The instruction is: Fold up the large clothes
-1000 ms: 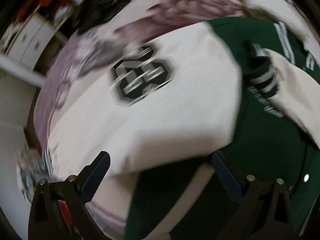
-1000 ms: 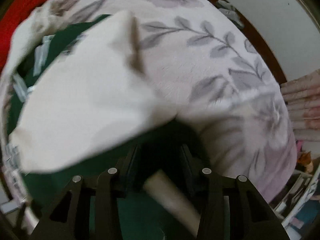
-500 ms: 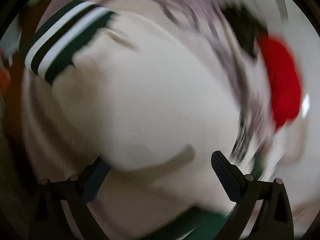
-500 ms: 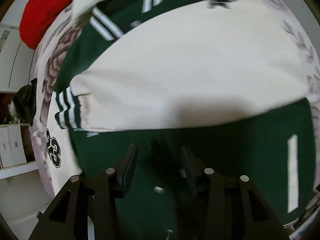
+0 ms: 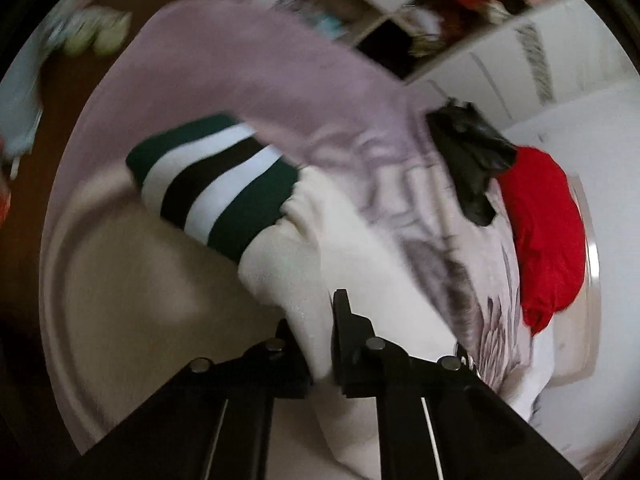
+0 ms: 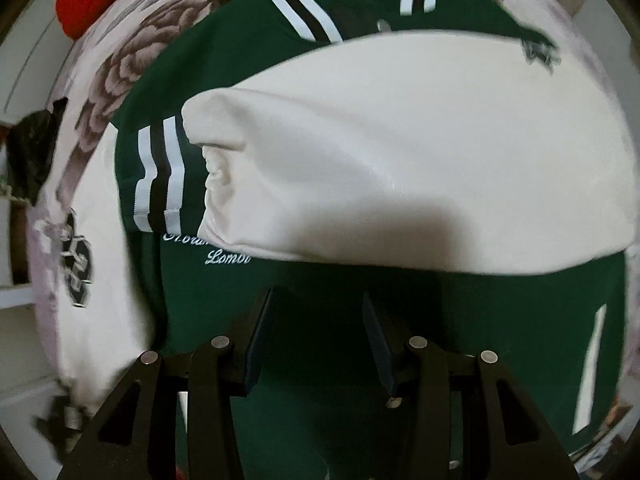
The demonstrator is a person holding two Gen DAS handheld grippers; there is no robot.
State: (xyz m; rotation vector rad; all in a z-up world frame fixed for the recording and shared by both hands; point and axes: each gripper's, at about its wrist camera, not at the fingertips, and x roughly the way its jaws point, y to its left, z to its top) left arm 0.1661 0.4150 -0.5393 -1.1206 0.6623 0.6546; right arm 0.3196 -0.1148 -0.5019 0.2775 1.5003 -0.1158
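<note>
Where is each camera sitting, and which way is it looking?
Left wrist: sits on the left tongs, looking along them at the cream sleeve they pinch, its striped cuff, and the flowery blanket.
Right wrist: sits on the right tongs, open above the green jacket with a sleeve folded across it.
Both show only tongs, no hands; they share the jacket, blanket and red cloth.

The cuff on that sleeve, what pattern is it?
Green, white and black stripes on the cuff; left wrist view.
</note>
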